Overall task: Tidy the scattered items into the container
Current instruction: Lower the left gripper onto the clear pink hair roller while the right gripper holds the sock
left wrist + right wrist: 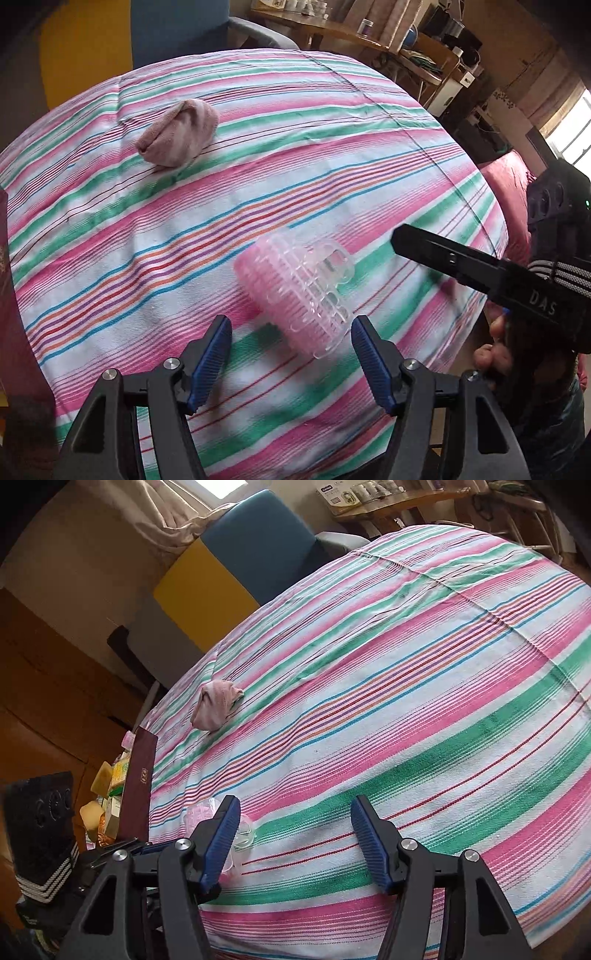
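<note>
A clear pink plastic basket (295,295) lies tipped on its side on the striped cloth, just ahead of my left gripper (291,332), which is open and empty. The basket looks blurred. A rolled pink sock (179,134) lies farther off to the left. My right gripper (295,812) is open and empty over bare cloth; its black body shows in the left wrist view (480,273) at the right. In the right wrist view the sock (216,705) lies far left, and the basket (201,814) is partly hidden behind the left finger.
The striped cloth (332,166) covers a table. A dark red box (138,771) stands at its left edge, with several small packets (110,779) beyond it. A blue chair (266,542) and wooden shelves (369,37) stand behind the table.
</note>
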### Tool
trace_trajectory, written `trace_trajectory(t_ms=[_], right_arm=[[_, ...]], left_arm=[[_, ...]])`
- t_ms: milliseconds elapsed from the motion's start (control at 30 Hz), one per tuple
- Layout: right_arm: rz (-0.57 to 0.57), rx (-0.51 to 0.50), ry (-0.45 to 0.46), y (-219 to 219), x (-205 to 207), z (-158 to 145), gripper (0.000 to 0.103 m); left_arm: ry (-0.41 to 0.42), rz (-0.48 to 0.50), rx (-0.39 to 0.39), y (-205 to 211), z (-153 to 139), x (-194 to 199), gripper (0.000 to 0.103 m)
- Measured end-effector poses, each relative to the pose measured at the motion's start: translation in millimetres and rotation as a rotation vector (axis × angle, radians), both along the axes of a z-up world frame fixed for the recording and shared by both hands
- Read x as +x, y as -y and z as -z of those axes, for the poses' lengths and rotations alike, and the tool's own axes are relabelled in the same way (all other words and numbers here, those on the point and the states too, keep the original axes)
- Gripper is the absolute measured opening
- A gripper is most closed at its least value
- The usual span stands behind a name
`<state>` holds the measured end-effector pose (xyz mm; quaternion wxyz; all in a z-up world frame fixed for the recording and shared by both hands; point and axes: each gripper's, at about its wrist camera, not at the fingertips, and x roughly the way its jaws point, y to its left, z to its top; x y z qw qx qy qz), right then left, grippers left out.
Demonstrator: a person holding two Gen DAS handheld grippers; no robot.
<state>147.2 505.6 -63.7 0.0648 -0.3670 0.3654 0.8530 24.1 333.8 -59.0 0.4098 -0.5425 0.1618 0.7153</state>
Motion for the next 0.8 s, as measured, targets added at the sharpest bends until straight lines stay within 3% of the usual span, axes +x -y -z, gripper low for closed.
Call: trace_trajectory(t_ms=[233, 500, 800], right_arm=[[-0.01, 0.027, -0.005, 4.9, -2.9, -1.3, 0.07], [-0.042, 0.084, 0.025, 10.0, -20.7, -9.5, 0.072], [-0.239, 0.269, 0.038, 23.8, -102.8, -45.7, 0.072]], left_arm=[[-0.015, -0.096, 0.012, 37.3, -5.2, -43.6, 0.067], [-0.034, 0.034, 0.117, 24.5, -20.6, -20.9, 0.07], [0.003, -0.053, 0.143, 55.0, -10.6, -33.2, 0.07]])
